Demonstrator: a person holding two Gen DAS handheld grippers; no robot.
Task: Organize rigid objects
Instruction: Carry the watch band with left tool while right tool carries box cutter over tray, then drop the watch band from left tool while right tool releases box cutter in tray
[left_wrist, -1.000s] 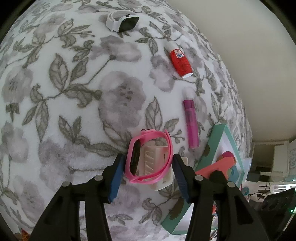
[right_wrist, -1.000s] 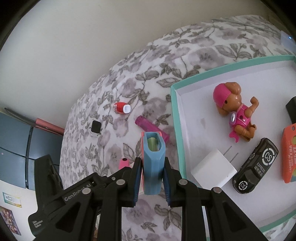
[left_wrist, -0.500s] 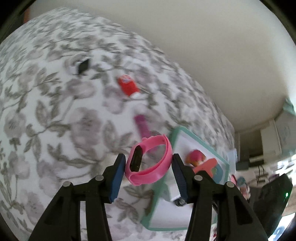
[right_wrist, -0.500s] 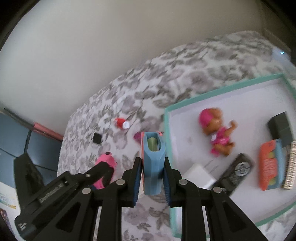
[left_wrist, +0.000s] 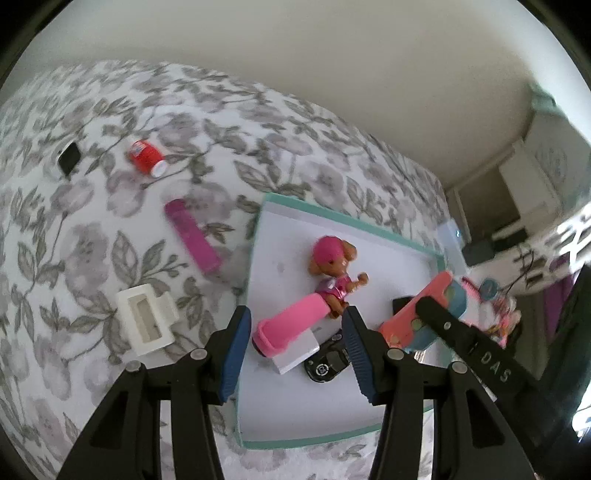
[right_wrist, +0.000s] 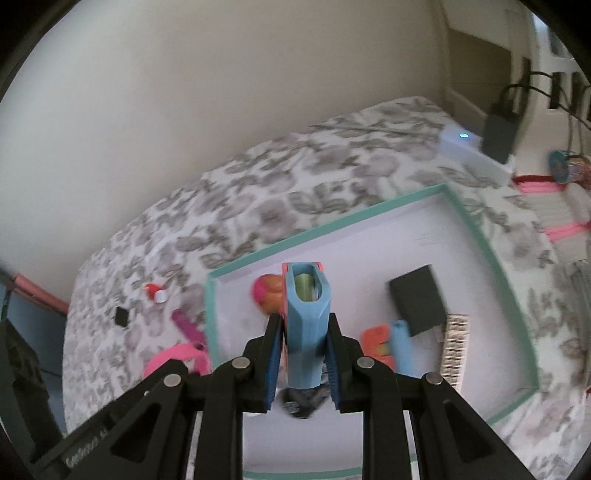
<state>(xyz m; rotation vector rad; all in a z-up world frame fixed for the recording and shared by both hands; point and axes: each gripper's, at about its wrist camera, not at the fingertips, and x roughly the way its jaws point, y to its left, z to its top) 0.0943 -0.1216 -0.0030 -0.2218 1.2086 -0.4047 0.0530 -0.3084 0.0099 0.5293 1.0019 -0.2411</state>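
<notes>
My left gripper (left_wrist: 295, 350) holds a pink watch band (left_wrist: 291, 321) between its blue pads, edge-on, above the near left part of a teal-rimmed white tray (left_wrist: 332, 210). My right gripper (right_wrist: 304, 365) is shut on a blue and coral toy (right_wrist: 304, 314) with a green insert, upright over the tray's (right_wrist: 332, 225) middle. The same toy (left_wrist: 424, 314) appears at the right of the left wrist view, with one black finger (left_wrist: 461, 336) across it. The pink band (right_wrist: 173, 354) shows at the lower left of the right wrist view.
In the tray lie a puppy figure (left_wrist: 332, 269), a white charger (left_wrist: 295, 350), a black toy car (left_wrist: 327, 363), a black box (right_wrist: 417, 302) and an orange and blue item (right_wrist: 384, 347). On the floral bedspread lie a white stand (left_wrist: 146, 317), a magenta tube (left_wrist: 192, 236), a red bottle (left_wrist: 146, 157) and a black watch face (left_wrist: 69, 159).
Both grippers rose and moved from the bedspread to above the tray. The left one rolled, turning the pink band edge-on; the white stand stayed on the bedspread.
</notes>
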